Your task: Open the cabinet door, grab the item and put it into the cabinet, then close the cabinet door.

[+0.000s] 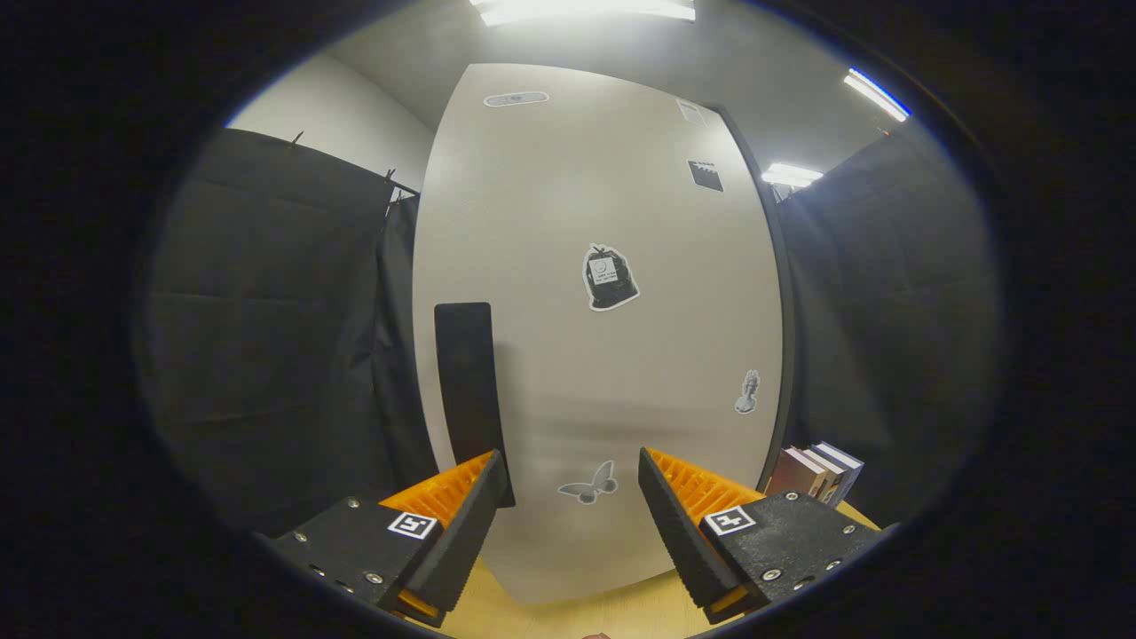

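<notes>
A pale grey cabinet door stands closed right in front of me, with several small stickers on it. Its dark vertical handle runs down the door's left side. My gripper is open, close to the door, with nothing between its fingers. The left fingertip sits at the lower end of the handle; I cannot tell whether it touches. The right fingertip faces bare door.
Several books stand upright to the right of the cabinet on a light wooden tabletop. Black cloth walls hang on both sides. Ceiling lights shine above.
</notes>
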The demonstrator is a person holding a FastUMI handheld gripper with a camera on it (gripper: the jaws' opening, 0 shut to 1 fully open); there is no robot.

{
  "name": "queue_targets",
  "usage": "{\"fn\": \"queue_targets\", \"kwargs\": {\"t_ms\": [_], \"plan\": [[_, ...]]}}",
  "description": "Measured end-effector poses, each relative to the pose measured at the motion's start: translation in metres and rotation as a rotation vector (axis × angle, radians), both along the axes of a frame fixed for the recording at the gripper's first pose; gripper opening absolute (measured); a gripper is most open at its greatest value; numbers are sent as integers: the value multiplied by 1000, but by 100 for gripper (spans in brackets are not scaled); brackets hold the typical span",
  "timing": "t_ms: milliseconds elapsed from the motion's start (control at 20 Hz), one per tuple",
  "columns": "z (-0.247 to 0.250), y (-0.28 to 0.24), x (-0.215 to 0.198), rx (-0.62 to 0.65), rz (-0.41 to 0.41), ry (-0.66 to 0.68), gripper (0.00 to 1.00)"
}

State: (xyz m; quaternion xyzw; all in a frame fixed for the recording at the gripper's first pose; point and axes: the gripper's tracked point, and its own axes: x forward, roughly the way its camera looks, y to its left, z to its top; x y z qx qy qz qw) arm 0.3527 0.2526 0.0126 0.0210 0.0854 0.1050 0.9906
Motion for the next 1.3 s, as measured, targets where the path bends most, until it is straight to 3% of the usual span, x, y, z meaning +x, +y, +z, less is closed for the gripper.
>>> {"fn": "queue_targets", "kwargs": {"t_ms": [350, 750, 1300], "plan": [[22, -29, -44, 6, 4, -31, 93], [47, -85, -125, -27, -68, -88, 93], [21, -108, -213, -55, -154, -95, 93]]}}
